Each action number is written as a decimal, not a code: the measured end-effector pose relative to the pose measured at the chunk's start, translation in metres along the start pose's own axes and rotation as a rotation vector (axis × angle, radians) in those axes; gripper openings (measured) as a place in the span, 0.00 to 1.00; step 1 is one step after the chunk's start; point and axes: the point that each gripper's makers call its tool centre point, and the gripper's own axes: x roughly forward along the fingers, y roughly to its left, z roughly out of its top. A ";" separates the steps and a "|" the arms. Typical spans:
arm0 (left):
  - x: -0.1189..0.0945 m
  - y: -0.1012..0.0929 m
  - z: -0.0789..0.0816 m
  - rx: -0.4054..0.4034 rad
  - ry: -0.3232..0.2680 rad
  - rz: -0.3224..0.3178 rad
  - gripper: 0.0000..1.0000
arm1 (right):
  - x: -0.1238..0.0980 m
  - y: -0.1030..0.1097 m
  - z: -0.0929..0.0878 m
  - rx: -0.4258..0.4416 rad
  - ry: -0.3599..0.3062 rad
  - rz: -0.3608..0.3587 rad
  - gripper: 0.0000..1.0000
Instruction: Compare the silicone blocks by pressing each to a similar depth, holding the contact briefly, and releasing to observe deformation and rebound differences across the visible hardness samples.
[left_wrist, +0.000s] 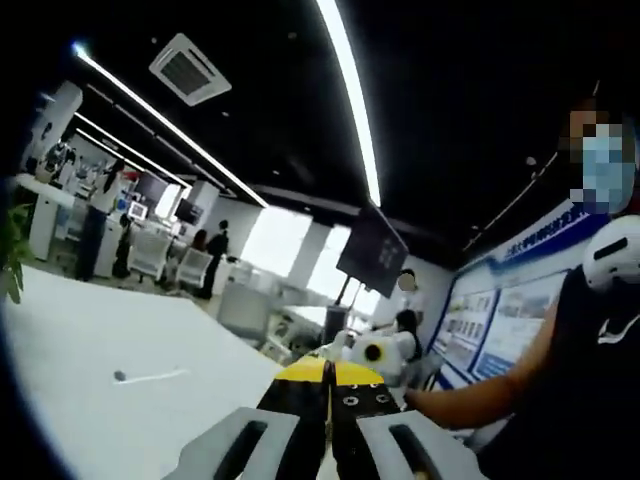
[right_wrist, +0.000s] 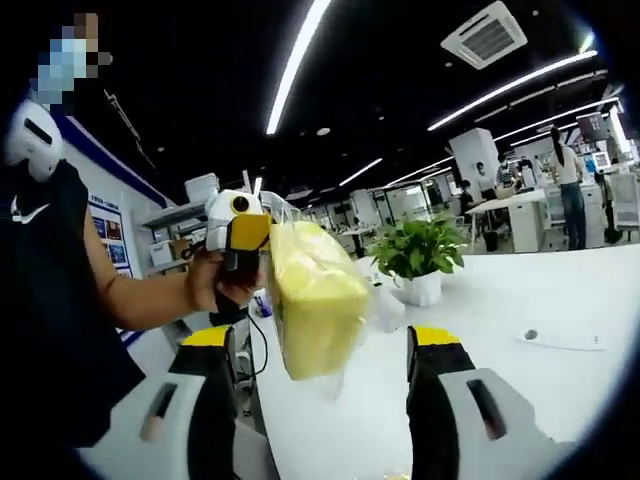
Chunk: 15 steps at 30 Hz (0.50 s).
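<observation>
In the right gripper view, the left gripper (right_wrist: 262, 232) comes in at ten o'clock, its yellow-tipped jaws clamped on the top edge of a soft yellow silicone block (right_wrist: 312, 298) wrapped in a clear, glossy bag. The block hangs free above the smooth white table (right_wrist: 560, 300), a rounded rectangular slab between the right gripper's (right_wrist: 325, 350) black jaws, which stand wide apart without touching it. A person's hand (right_wrist: 212, 282) grips the left tool. A potted plant (right_wrist: 420, 258) sits at one o'clock; bare tabletop spreads toward three o'clock.

In the left gripper view, the left gripper (left_wrist: 330, 375) has its jaws pressed together.
</observation>
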 end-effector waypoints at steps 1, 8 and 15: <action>0.000 -0.001 0.000 -0.003 -0.001 -0.006 0.00 | 0.000 0.000 -0.001 -0.001 0.002 0.001 0.57; 0.003 -0.012 -0.001 -0.004 0.009 -0.034 0.00 | 0.003 0.003 -0.003 0.012 -0.016 0.020 0.51; 0.005 -0.016 -0.002 -0.006 0.007 -0.046 0.00 | 0.006 0.009 0.003 0.005 -0.041 0.047 0.47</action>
